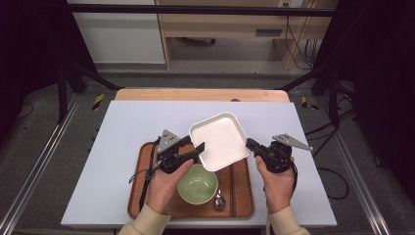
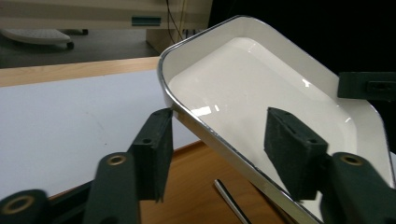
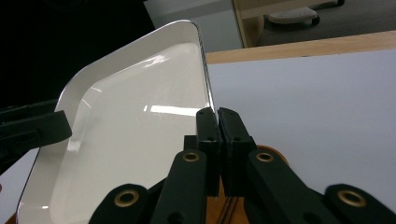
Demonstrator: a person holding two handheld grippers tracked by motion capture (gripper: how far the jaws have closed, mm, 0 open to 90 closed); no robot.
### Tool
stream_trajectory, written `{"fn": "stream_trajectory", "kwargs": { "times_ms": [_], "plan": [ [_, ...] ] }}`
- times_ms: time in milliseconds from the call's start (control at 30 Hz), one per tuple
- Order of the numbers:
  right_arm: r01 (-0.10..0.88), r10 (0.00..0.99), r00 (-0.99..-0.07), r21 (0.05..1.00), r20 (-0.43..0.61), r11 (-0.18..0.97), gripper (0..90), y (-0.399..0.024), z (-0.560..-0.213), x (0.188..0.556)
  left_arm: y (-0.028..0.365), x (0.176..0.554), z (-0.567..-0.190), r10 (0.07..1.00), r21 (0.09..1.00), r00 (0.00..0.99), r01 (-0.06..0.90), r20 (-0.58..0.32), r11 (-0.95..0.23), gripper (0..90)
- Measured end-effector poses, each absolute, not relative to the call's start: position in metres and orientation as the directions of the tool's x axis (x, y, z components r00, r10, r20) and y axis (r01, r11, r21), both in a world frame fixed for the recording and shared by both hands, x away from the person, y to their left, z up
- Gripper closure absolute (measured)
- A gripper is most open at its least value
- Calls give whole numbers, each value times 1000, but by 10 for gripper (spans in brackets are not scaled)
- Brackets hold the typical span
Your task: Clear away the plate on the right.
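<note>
No text, label, brand, number or sign can be read on anything here.

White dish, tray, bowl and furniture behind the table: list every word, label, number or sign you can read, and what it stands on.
No text can be read.
White dish: plain, no print on it.
Green bowl and wooden tray: no marks.
Dark label plate on the wooden furniture behind the table: too small and blurred to read; in the left gripper view it is a teal bar with no legible letters.
</note>
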State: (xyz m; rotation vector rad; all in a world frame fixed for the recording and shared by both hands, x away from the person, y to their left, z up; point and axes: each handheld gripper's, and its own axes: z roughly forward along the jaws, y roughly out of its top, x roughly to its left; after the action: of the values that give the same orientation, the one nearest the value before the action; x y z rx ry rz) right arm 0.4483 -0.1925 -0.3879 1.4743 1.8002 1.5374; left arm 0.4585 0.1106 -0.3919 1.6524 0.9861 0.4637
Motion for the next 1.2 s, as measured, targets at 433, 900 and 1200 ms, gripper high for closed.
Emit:
{"fn": "stream_trajectory", "kwargs": {
  "times_ms": [433,900,1200],
  "plan": [
    [489,857,-411,869,312,-82,877,-180,-391,444,111,463,-389,829,942,538,334,-155,-41,710],
    [520,839,-451,854,305,-31,844,-164,-400,445,121,478,-389,838,933,495,358,-230,44,885],
    [517,830,-473,856,296,-10,697,-161,-403,448,128,482,-390,851,935,481,354,-210,31,888]
  ]
}}
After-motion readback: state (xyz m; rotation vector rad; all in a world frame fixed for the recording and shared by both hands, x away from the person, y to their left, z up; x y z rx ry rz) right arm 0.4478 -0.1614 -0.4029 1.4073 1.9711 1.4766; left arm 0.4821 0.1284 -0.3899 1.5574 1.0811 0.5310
